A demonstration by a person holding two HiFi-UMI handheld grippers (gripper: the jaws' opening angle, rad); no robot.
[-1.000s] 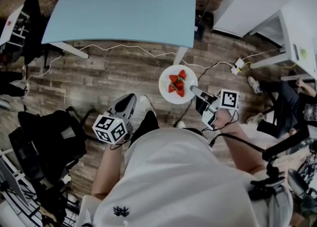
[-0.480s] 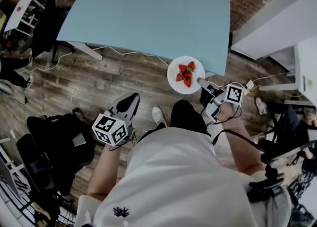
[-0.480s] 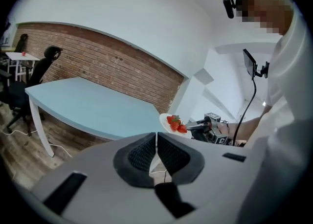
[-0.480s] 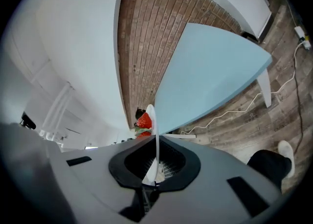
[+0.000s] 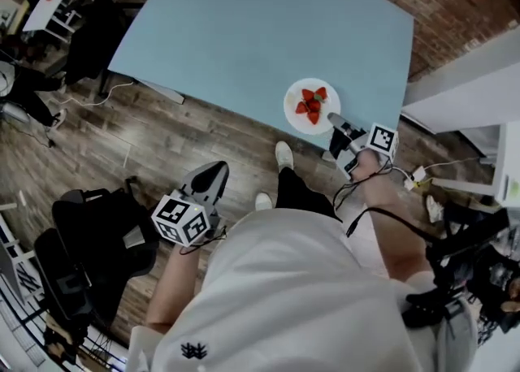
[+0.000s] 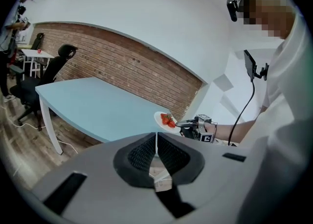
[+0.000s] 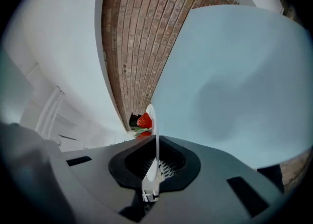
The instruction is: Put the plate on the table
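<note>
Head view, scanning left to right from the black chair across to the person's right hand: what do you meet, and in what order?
black chair → left gripper → near shoe → far shoe → plate → right gripper, its fingers closed on the plate's rim.

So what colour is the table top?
Light blue; the table top shows best in the head view.

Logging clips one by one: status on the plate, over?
Right tongs shut on plate rim; left tongs shut, empty. Plate with strawberries over table near edge, touchdown unclear. Nothing on the tabletop in its way.
</note>
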